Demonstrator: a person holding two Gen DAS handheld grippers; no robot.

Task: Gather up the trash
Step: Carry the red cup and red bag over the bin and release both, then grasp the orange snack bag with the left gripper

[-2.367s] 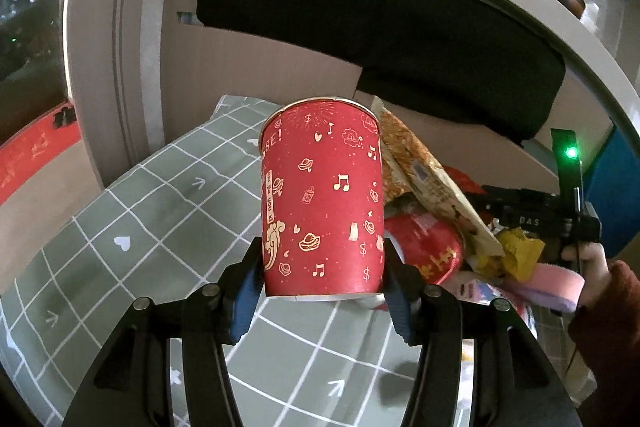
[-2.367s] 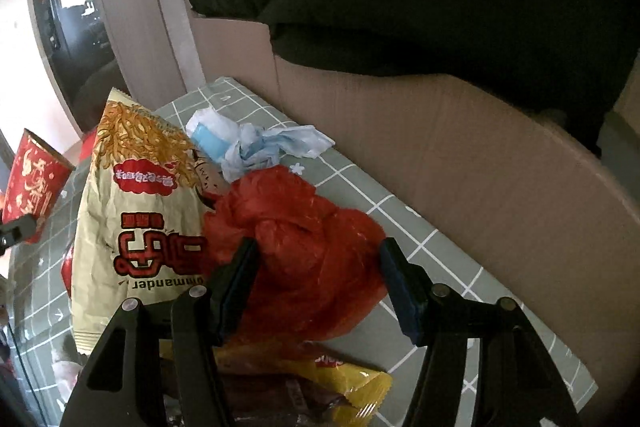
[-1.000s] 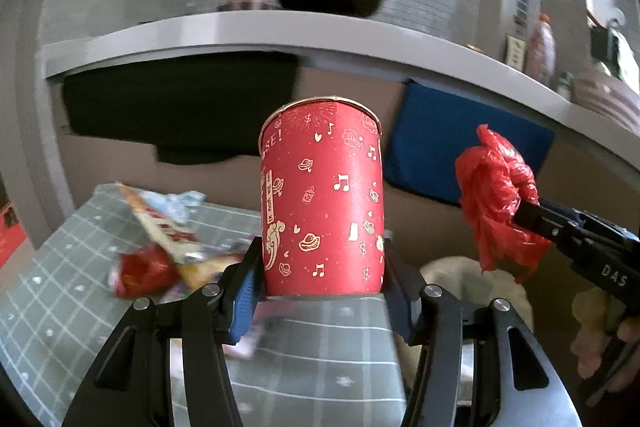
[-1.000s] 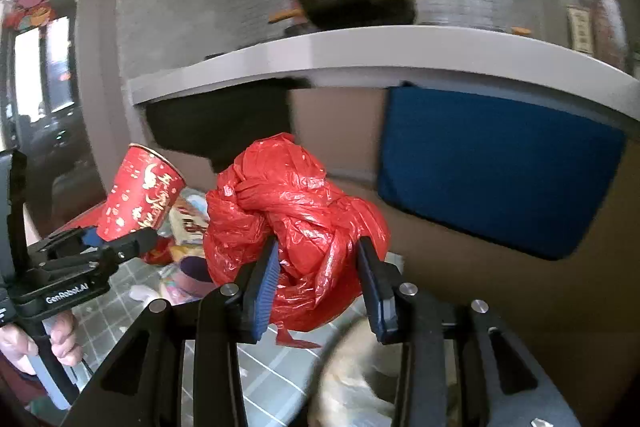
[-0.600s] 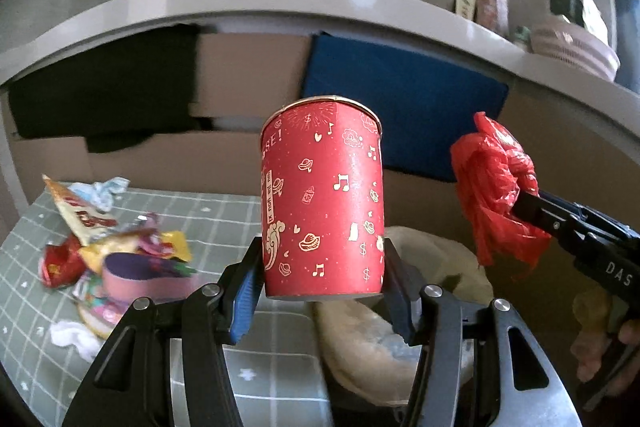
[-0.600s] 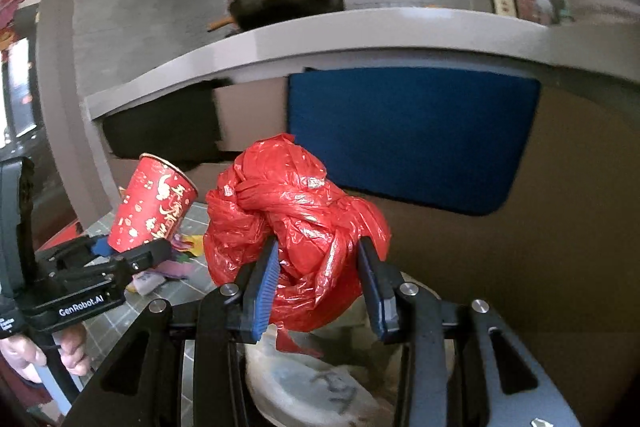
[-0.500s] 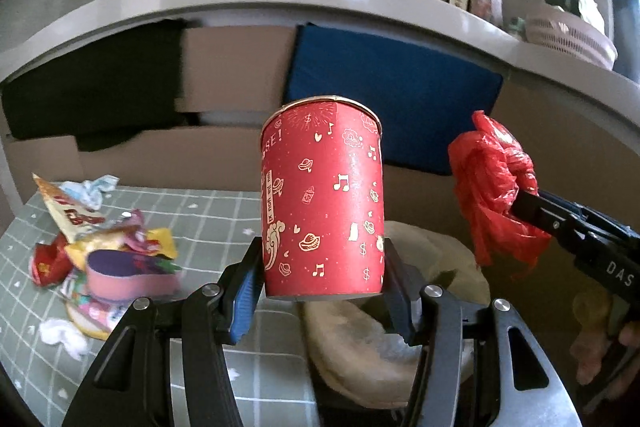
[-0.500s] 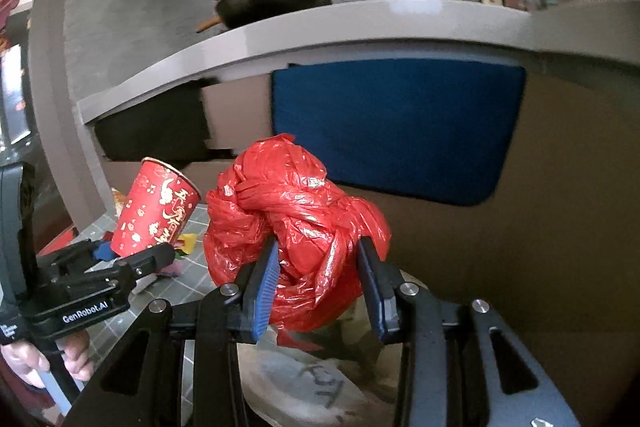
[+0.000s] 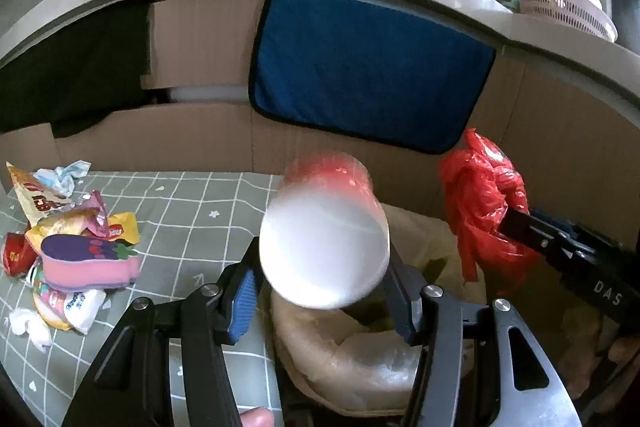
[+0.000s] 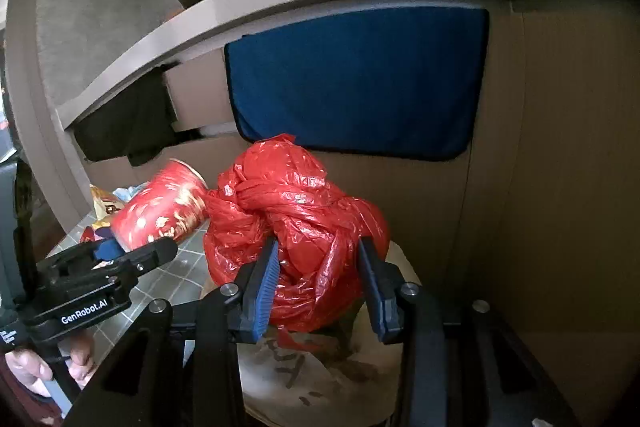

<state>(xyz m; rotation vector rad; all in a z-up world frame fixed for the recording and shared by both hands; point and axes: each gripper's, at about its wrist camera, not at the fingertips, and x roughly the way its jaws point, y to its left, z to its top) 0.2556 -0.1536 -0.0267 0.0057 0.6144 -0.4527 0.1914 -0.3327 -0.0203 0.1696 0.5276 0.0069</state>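
The red paper cup [image 9: 325,239] is tipping forward out of my left gripper [image 9: 322,301], its white base toward the camera and blurred; the jaws stand apart on either side of it. It also shows tilted in the right wrist view [image 10: 160,213]. Below it is the trash bin lined with a pale bag [image 9: 360,355]. My right gripper [image 10: 318,285] is shut on a crumpled red plastic bag [image 10: 296,227], held above the bin's pale liner [image 10: 320,371]. The red bag also shows in the left wrist view [image 9: 482,203].
A pile of snack wrappers [image 9: 72,251] and tissues lies on the grey checked tablecloth [image 9: 192,211] at the left. A cardboard wall [image 9: 560,155] with a blue cloth [image 9: 360,79] stands behind the bin. A shelf with a pan runs above.
My left gripper has opened and the red cup has tipped forward, falling toward the bin. Both grippers have moved from the table to above the bin. The right still holds the red bag.
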